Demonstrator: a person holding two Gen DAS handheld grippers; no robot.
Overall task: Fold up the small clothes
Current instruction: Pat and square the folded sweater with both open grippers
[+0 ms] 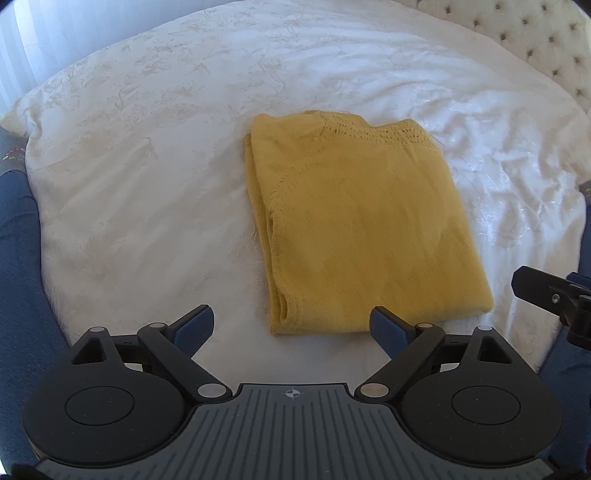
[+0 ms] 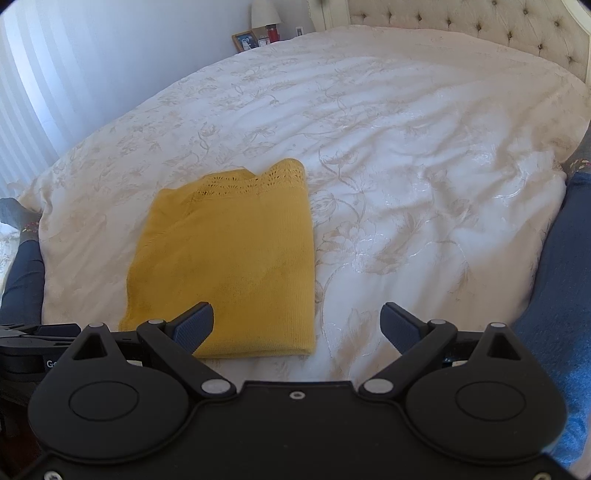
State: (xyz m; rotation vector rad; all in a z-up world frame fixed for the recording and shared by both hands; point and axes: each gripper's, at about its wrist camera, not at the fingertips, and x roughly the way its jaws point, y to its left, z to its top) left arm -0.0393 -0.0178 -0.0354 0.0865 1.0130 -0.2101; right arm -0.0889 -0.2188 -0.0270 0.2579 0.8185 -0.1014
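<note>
A yellow knit garment point(image 1: 354, 229) lies folded into a neat rectangle on the white bedspread point(image 1: 147, 166), its lacy edge at the far end. My left gripper point(image 1: 291, 325) is open just short of the garment's near edge, with nothing between its blue pads. Part of the right gripper point(image 1: 546, 291) shows at the right rim of the left wrist view. From the right wrist camera, the same yellow garment point(image 2: 229, 266) lies ahead and to the left on the bedspread point(image 2: 406, 184). There my right gripper point(image 2: 297, 325) is open over the garment's near right corner, holding nothing.
A tufted cream headboard point(image 2: 480, 33) closes the far end of the bed. A nightstand with a lamp point(image 2: 264, 13), a picture frame point(image 2: 244, 40) and a red jar point(image 2: 272, 33) stands at the back left. The person's blue-trousered legs point(image 2: 561, 266) flank the bedspread on both sides.
</note>
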